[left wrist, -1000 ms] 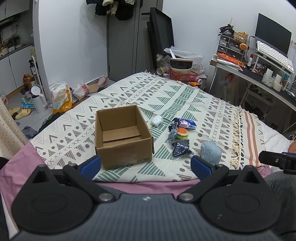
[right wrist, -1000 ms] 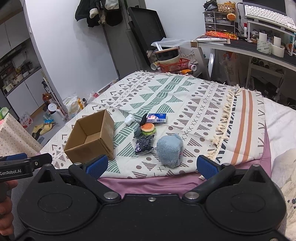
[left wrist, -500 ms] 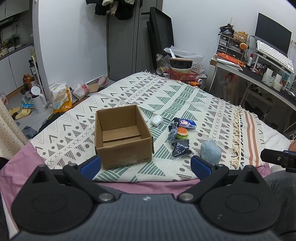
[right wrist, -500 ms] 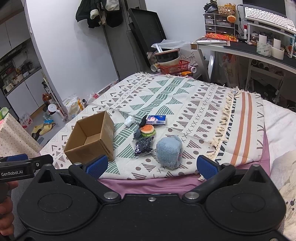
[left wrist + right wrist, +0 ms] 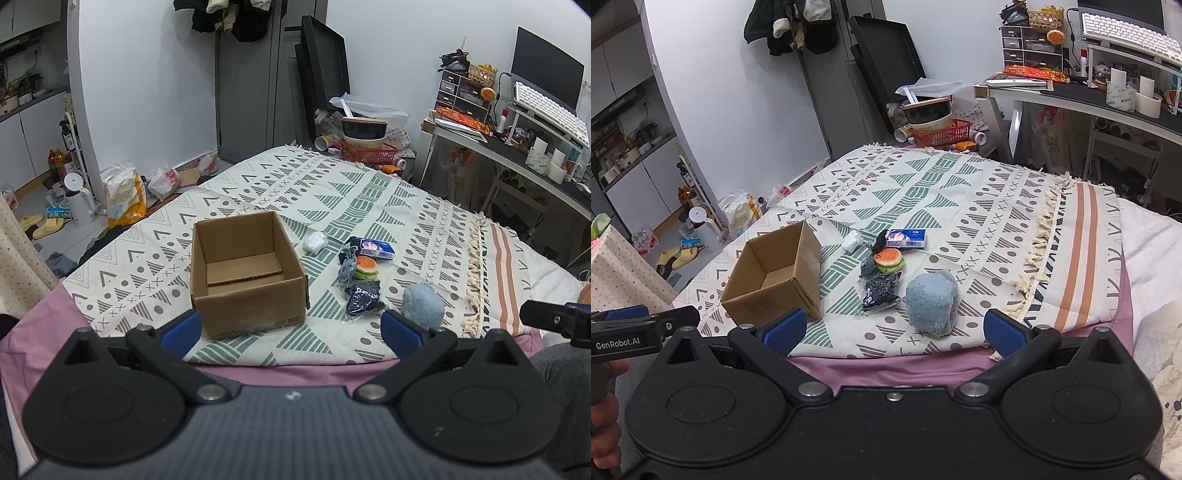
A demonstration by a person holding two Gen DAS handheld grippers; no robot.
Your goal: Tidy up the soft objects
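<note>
— Both grippers, left [image 5: 291, 328] and right [image 5: 893, 326], stay spread, empty?
— Yes; nothing's moved. Fluffy blue plush toy [image 5: 932, 302] lies at three o'clock of the open brown cardboard box [image 5: 774, 278]; packing hasn't started.

An open brown cardboard box [image 5: 248, 275] sits upright on the bed, ahead of the left hand-held gripper [image 5: 291, 330]. Right of it lie a white wad [image 5: 314, 241], blue packet [image 5: 376, 249], burger toy [image 5: 366, 266], dark pouch [image 5: 364, 299] and fluffy blue plush [image 5: 423, 309], nearest the right hand-held gripper [image 5: 893, 330].
</note>
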